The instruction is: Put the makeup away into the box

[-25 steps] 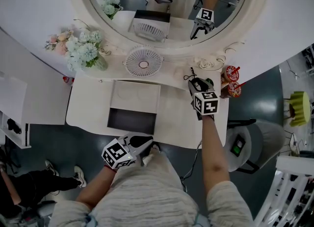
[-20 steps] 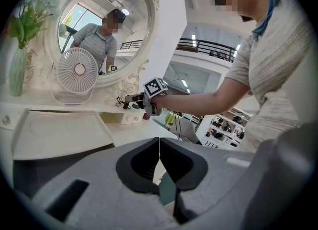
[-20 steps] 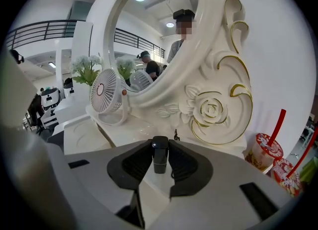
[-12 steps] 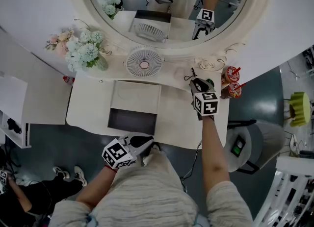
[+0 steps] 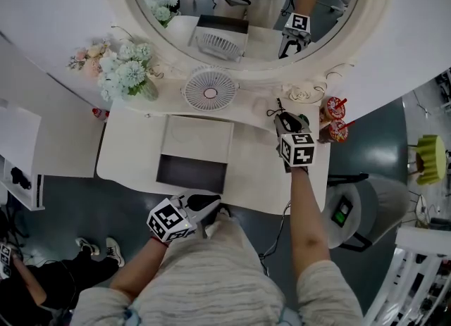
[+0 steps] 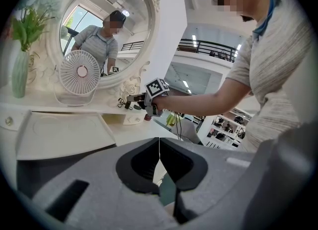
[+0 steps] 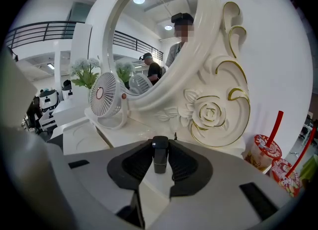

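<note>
Since the jaws of the right gripper [image 7: 160, 165] have just been closing and now pinch a small black makeup case [image 7: 160, 150] upright between their pads, the step in hand is judged to be the pick-up at the foot of the mirror [image 7: 198, 40]. The case is slim and looks smooth, and it is held only at the pad tips. A firm, steady squeeze and a straight lift off the surface [image 5: 254, 170] would suit best, clearing the carved rose [image 7: 211, 115] before any swing sideways. A tilt or a quick turn might let the case pivot in the grip.

The left gripper [image 6: 159, 149] is pressed together with nothing in it and waits off the near edge of the surface, by the person's body.

The box [image 5: 159, 171] lies open well to the left of the right gripper, in front of the fan [image 5: 210, 90]. Its pale lid [image 5: 201, 138] is laid back toward the mirror and the dark tray is nearer the person. No makeup shows in it, though the dark interior hides detail. The case should go down into that dark part, not onto the lid.

A vase [image 5: 146, 91] at the far left holds pale flowers. Two cups with red straws [image 5: 332, 110] stand just right of the right gripper.
</note>
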`<state>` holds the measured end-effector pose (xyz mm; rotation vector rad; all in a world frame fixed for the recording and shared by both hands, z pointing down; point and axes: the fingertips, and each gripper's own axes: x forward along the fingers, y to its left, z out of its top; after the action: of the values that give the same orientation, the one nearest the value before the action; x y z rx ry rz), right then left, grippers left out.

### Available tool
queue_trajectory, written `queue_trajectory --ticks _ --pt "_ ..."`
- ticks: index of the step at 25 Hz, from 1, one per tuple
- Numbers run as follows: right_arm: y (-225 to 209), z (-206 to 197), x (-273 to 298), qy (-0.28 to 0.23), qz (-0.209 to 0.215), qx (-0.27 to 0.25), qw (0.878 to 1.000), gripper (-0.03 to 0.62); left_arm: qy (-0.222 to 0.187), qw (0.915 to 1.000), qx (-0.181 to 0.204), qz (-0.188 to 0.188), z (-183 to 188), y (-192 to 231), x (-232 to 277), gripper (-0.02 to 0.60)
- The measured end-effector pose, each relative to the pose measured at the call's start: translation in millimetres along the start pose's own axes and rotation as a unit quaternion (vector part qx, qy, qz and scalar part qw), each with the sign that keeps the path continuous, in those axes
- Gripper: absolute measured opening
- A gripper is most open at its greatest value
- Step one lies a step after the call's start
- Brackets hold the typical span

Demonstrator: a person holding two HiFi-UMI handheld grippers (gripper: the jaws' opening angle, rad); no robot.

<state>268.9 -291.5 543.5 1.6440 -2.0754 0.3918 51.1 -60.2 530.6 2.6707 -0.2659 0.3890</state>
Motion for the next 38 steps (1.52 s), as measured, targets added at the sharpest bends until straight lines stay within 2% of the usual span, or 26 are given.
queue_trajectory --ticks 11,25,31,38 --pt "23.2 17.0 -13.8 -0.02 0.019 -0.009 1.0 0.095 -0.009 1.0 0.002 0.001 1.4 -2.1 -1.6 0.014" --pt "95.8 29.8 -38.1 -0.047 0.095 -0.007 0.994 0.095 -0.019 0.9998 -0.001 0.008 0.9 -5.7 -8.0 0.014" --pt "124.8 21.9 -44.2 -0.041 0.126 -0.005 0.991 0.095 -0.019 0.9998 -0.002 0.006 -1.9 -8.3 -8.9 0.014" --pt "161.1 15.9 -55.0 -0.027 0.171 -0.027 0.985 0.095 -0.02 0.9998 -0.001 0.005 -4.2 -10.0 -10.5 0.014"
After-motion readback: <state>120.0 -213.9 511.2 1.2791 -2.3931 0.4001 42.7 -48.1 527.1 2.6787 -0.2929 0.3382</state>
